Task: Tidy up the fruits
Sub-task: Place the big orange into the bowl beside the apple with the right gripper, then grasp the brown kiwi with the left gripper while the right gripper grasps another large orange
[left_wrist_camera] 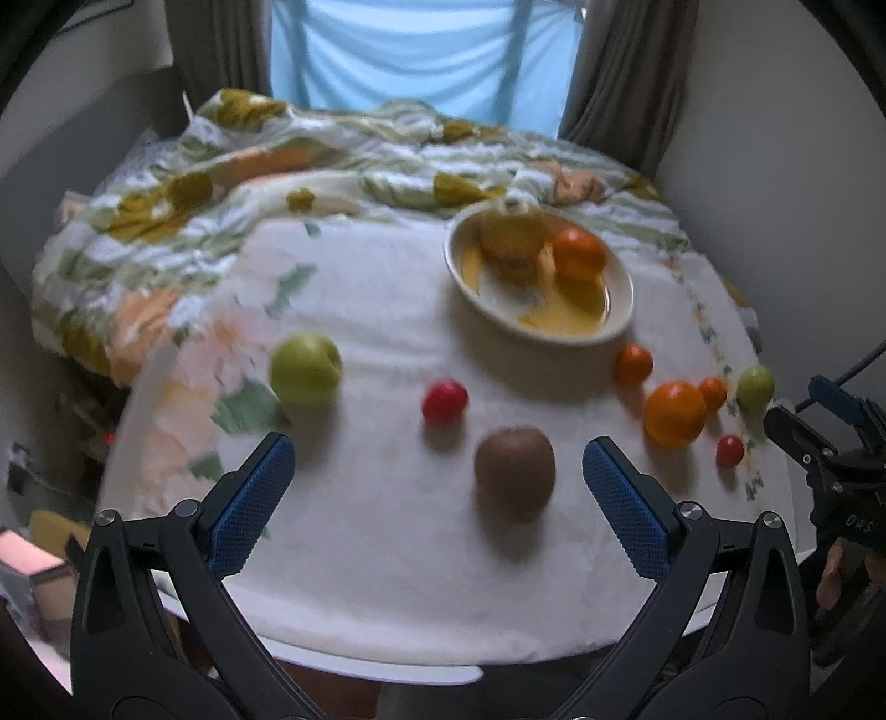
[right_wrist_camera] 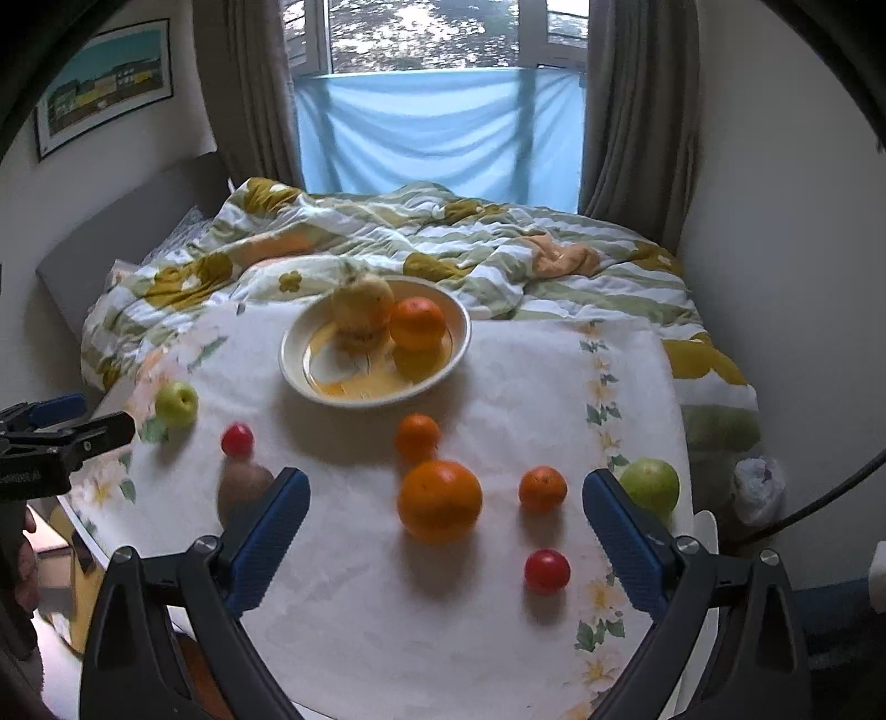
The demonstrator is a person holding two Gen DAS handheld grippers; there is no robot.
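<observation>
On the cloth-covered desk (right_wrist_camera: 498, 637) lie two green apples (right_wrist_camera: 176, 404), two red tomatoes (right_wrist_camera: 547, 571), one kiwi (left_wrist_camera: 515, 473) and three loose oranges (right_wrist_camera: 439, 501), the kiwi between the wide-open, empty left tongs (left_wrist_camera: 437, 476), the largest orange between the equally spread right tongs (right_wrist_camera: 446, 507), and a bowl (right_wrist_camera: 299, 354) at upper centre holds another orange before a rumpled bed (right_wrist_camera: 498, 249).

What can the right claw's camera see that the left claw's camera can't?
Only the right view shows the picture on the wall, the window with trees outside, and a white bag on the floor. Only the left view shows the pink box down low. Both show the bowl holding an orange and a yellow fruit, the kiwi, the apple, loose oranges and red fruits on the table, and the bed. Both claws are open, holding nothing.
</observation>
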